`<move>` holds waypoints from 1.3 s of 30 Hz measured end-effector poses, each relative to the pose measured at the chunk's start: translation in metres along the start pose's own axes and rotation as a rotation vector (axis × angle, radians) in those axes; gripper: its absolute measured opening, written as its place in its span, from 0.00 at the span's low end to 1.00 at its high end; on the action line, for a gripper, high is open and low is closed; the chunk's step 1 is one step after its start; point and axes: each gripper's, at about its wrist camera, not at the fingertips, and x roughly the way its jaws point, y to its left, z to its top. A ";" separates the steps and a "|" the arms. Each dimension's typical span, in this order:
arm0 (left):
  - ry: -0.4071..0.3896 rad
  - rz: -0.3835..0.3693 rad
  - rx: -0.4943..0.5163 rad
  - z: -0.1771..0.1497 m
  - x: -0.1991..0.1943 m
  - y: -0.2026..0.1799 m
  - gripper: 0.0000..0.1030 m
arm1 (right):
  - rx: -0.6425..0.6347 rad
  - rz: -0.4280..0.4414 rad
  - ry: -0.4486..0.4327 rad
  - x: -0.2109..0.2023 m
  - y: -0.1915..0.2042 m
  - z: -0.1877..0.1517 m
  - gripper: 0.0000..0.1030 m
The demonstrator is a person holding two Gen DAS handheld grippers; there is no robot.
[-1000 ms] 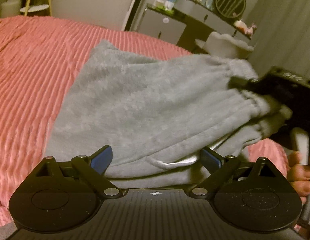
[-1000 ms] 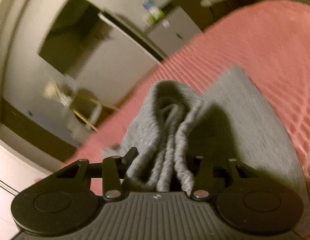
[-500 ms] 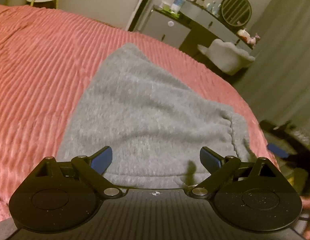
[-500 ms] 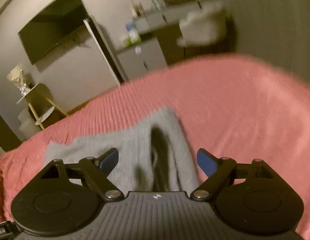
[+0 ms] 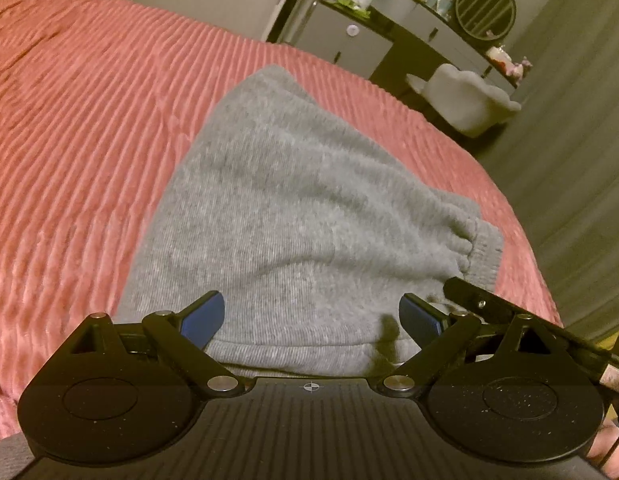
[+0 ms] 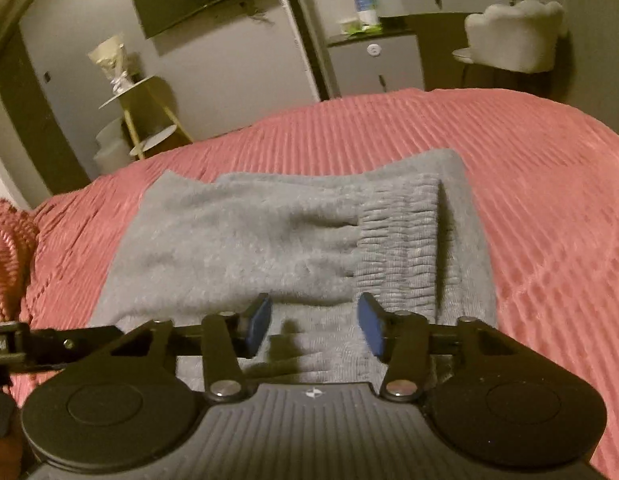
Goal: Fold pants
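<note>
The grey fleece pants (image 5: 301,216) lie folded on the pink ribbed bedspread (image 5: 77,128). In the right wrist view the pants (image 6: 245,240) show the ribbed elastic waistband (image 6: 397,240) folded on top at the right. My left gripper (image 5: 311,318) is open and empty, just above the near edge of the pants. My right gripper (image 6: 313,326) is open and empty, over the near part of the pants. Part of the right gripper (image 5: 509,316) shows at the right of the left wrist view.
The bedspread (image 6: 549,208) spreads all around the pants. Beyond the bed stand a grey cabinet (image 5: 345,44), a dresser with a round mirror (image 5: 485,8), a padded chair (image 5: 465,100), a wall TV (image 6: 197,0) and a small side table (image 6: 145,116).
My right gripper has let go of the bunched waistband, opened and drawn back. The pants now lie flat and folded. My left gripper stayed open and rose a little.
</note>
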 end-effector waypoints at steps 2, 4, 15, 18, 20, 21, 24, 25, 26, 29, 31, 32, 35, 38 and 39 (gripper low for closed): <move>0.001 -0.007 -0.003 0.001 -0.002 0.001 0.95 | -0.100 -0.008 0.023 -0.005 0.009 -0.007 0.85; 0.000 -0.010 -0.016 0.001 -0.004 0.005 0.95 | -0.232 -0.039 0.040 -0.006 0.021 -0.006 0.86; 0.027 0.009 -0.041 0.003 0.008 0.010 0.95 | -0.151 -0.323 -0.022 0.005 0.000 0.040 0.98; 0.029 0.016 -0.031 0.002 0.009 0.008 0.95 | -0.211 -0.303 0.015 0.026 0.007 0.049 0.98; 0.031 0.024 -0.022 0.001 0.010 0.007 0.96 | -0.267 -0.310 0.072 0.044 0.010 0.047 0.98; 0.033 0.027 -0.016 0.001 0.011 0.006 0.96 | -0.295 -0.338 0.083 0.049 0.009 0.045 0.98; 0.036 0.032 -0.009 0.002 0.012 0.005 0.96 | -0.279 -0.354 0.051 0.043 -0.001 0.039 0.98; 0.036 0.034 -0.010 0.002 0.013 0.005 0.96 | -0.257 -0.367 0.041 0.038 -0.005 0.037 0.98; 0.038 0.036 -0.011 0.003 0.013 0.005 0.96 | -0.232 -0.367 0.030 0.031 -0.009 0.034 0.98; 0.046 0.045 -0.012 0.004 0.016 0.005 0.96 | -0.199 -0.375 0.037 0.015 -0.013 0.024 0.98; 0.050 0.052 -0.007 0.005 0.017 0.006 0.96 | -0.217 -0.378 0.039 0.008 -0.011 0.017 0.98; 0.049 0.055 -0.005 0.005 0.017 0.006 0.96 | -0.215 -0.373 0.037 0.005 -0.011 0.014 0.98; 0.046 0.075 0.007 0.004 0.017 0.002 0.96 | -0.115 -0.322 0.048 0.002 -0.025 0.012 0.98; 0.044 0.090 0.017 0.002 0.016 0.000 0.96 | -0.053 -0.297 0.055 -0.003 -0.033 0.016 0.98; 0.043 0.094 0.019 0.001 0.016 0.000 0.96 | -0.078 -0.312 0.041 -0.005 -0.028 0.016 0.98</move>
